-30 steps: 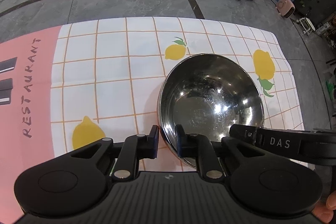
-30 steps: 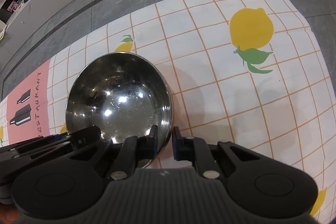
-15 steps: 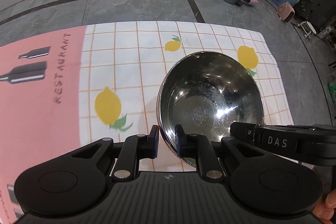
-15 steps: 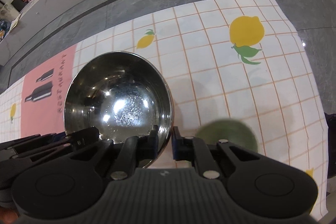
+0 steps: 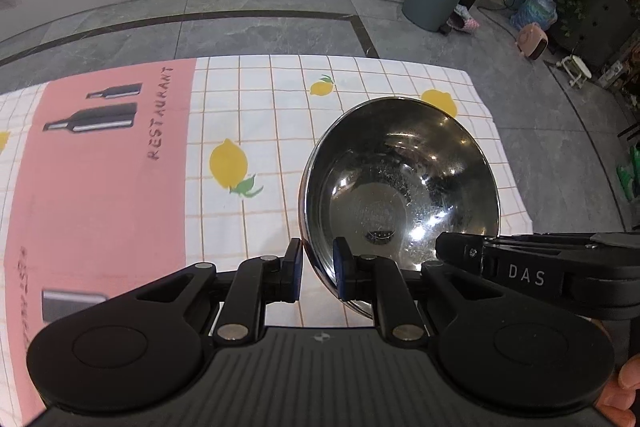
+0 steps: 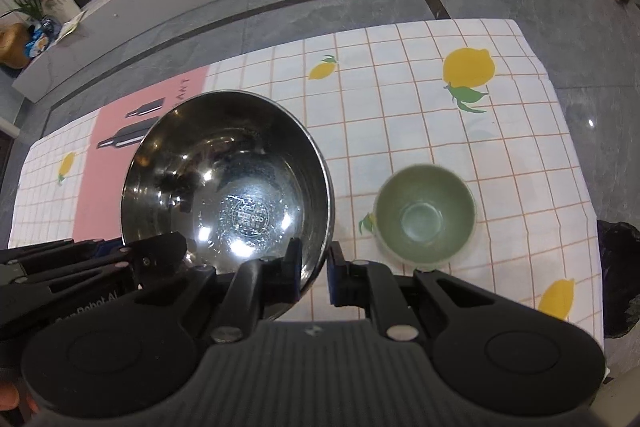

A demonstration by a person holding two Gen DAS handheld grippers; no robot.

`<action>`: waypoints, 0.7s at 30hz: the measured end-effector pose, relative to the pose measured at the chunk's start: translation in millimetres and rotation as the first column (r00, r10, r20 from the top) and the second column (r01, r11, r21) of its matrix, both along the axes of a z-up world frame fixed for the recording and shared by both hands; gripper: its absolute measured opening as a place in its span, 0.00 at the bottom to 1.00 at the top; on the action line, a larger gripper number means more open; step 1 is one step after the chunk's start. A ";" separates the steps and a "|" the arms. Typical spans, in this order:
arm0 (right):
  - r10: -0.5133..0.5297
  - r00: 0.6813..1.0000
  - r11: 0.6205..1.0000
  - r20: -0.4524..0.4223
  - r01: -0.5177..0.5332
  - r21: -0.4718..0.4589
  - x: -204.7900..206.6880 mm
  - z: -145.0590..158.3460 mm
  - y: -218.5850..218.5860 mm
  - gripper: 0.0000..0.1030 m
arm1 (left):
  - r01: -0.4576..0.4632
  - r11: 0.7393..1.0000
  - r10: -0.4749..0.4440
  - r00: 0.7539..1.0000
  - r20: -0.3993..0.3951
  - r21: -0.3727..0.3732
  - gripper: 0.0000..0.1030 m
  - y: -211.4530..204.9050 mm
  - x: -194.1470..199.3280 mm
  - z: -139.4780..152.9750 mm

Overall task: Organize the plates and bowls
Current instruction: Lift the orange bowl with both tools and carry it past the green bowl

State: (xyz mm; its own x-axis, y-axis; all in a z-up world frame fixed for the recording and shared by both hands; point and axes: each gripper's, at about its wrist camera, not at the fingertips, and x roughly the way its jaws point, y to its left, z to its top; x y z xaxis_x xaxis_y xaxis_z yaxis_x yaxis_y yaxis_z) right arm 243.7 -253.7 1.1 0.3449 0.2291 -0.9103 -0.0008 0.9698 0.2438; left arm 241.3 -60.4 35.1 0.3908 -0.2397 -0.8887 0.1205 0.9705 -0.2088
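Left wrist view: left gripper (image 5: 317, 269) and right gripper (image 6: 313, 273) both pinch the shiny metal bowl (image 5: 400, 195) rim; green bowl (image 6: 426, 215) sits beside

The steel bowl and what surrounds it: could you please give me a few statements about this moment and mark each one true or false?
1. Both grippers are clamped on the rim of the steel bowl. True: the left gripper and the right gripper each pinch its rim.
2. The steel bowl holds food. False: it is empty.
3. A green bowl sits on the tablecloth, apart from the steel bowl. True.
4. The green bowl is upside down. False: it stands upright, its inside showing.
5. The tablecloth is plain white. False: it has an orange grid, lemons and a pink panel.
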 end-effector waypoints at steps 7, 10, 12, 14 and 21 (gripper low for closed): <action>0.081 0.997 0.996 0.015 -0.081 -0.023 -52.1 7.9 8.1 0.10 | -0.052 0.997 0.053 0.998 0.019 -0.054 0.17 11.8 -53.8 0.7; 0.107 0.994 0.994 0.006 -0.106 -0.035 -72.3 3.5 10.8 0.11 | -0.073 0.993 0.073 0.997 -0.006 -0.090 0.17 17.0 -71.8 -8.4; 0.121 0.993 0.992 -0.001 -0.121 -0.041 -84.8 -0.9 11.8 0.11 | -0.074 0.992 0.073 0.997 -0.010 -0.099 0.17 17.6 -84.7 -13.7; 0.136 0.991 0.990 -0.007 -0.136 -0.043 -98.7 -5.0 12.0 0.11 | -0.073 0.992 0.071 0.997 -0.016 -0.108 0.17 18.0 -96.1 -18.2; 0.151 0.988 0.987 -0.038 -0.152 -0.043 -136.4 -22.4 2.5 0.11 | -0.033 0.993 0.029 0.999 -0.033 -0.112 0.17 6.1 -127.2 -38.1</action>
State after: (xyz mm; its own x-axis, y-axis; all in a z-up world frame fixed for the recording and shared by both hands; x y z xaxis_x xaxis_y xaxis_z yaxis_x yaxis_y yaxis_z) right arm 107.4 -251.2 -21.3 0.2773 0.2337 -0.9319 -0.1406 0.9694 0.2012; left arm 114.1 -54.2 -3.0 0.3717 -0.3272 -0.8688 0.0826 0.9438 -0.3201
